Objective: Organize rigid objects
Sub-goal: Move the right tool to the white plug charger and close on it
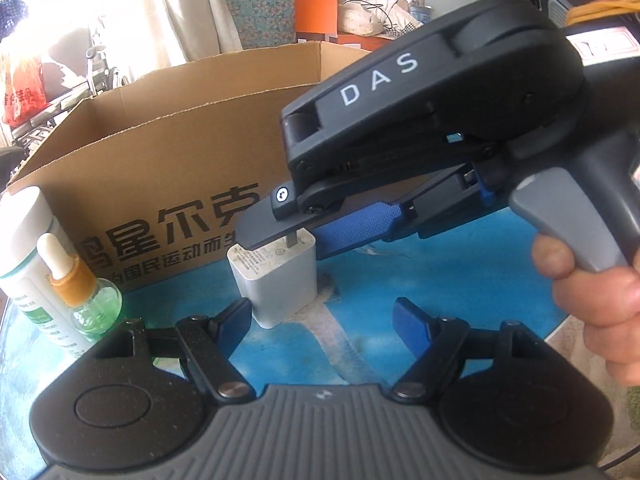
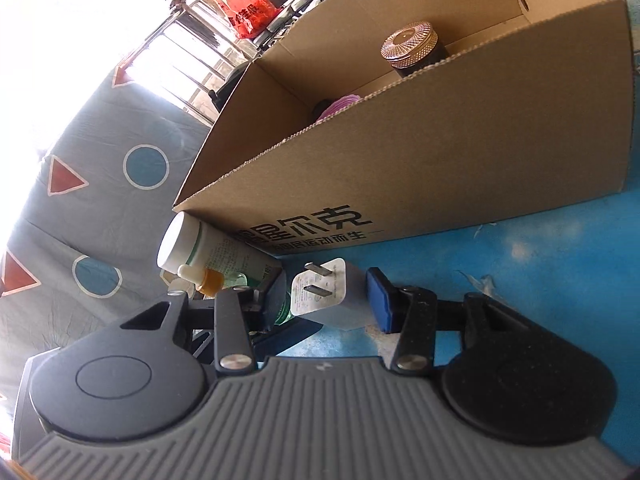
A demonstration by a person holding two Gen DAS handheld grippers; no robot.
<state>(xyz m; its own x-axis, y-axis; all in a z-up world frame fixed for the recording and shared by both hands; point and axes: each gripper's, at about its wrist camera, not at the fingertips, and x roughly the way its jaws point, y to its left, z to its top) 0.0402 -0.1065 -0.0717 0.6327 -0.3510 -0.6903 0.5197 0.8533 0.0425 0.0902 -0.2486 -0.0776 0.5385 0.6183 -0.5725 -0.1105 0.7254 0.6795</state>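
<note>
My right claw [image 2: 326, 300] pinches the white two-pronged charger [image 2: 320, 294]; left claw [image 1: 322, 318] gapes. Only right view shows box's [image 2: 440, 152] gold-capped jar [image 2: 412, 50] at one o'clock.

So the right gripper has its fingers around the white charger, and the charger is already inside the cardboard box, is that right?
Not quite. The right gripper does have its fingers around the white charger, but the charger stands on the blue table in front of the cardboard box, not inside it. The left wrist view shows this.
</note>
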